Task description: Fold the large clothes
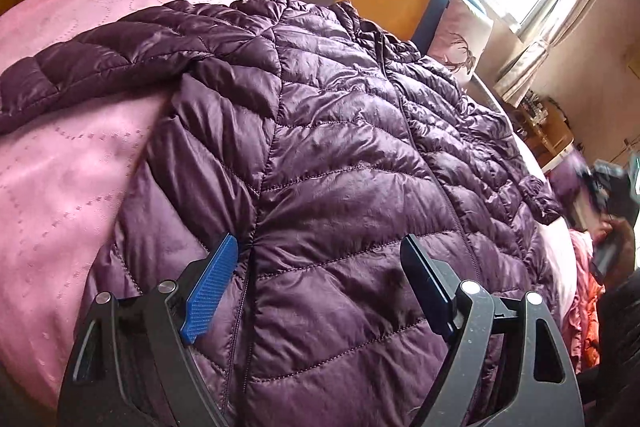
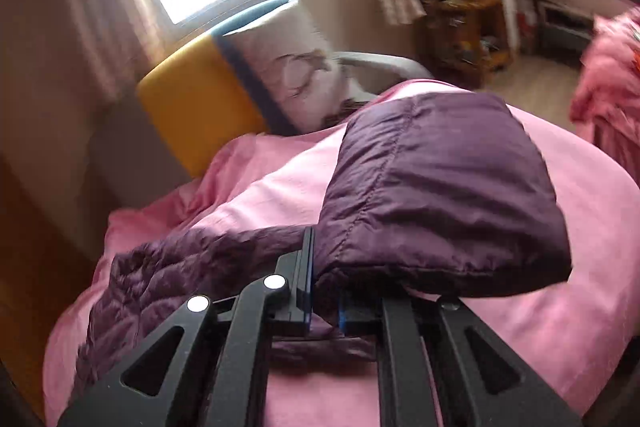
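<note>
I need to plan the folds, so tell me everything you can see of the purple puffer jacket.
The purple puffer jacket is shiny, quilted and zipped shut, lying front-up on the pink bedspread, one sleeve spread sideways. The open left gripper hovers over its lower front. The right gripper is shut on one part, lifting it.

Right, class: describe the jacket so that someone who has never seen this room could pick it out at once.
Find the bed under the bright window, covered by a pink sheet. The jacket lies spread across it, zip up the middle, one sleeve stretched sideways. It is the only dark purple, shiny, quilted thing there; everything around it is plain pink cloth.
</note>
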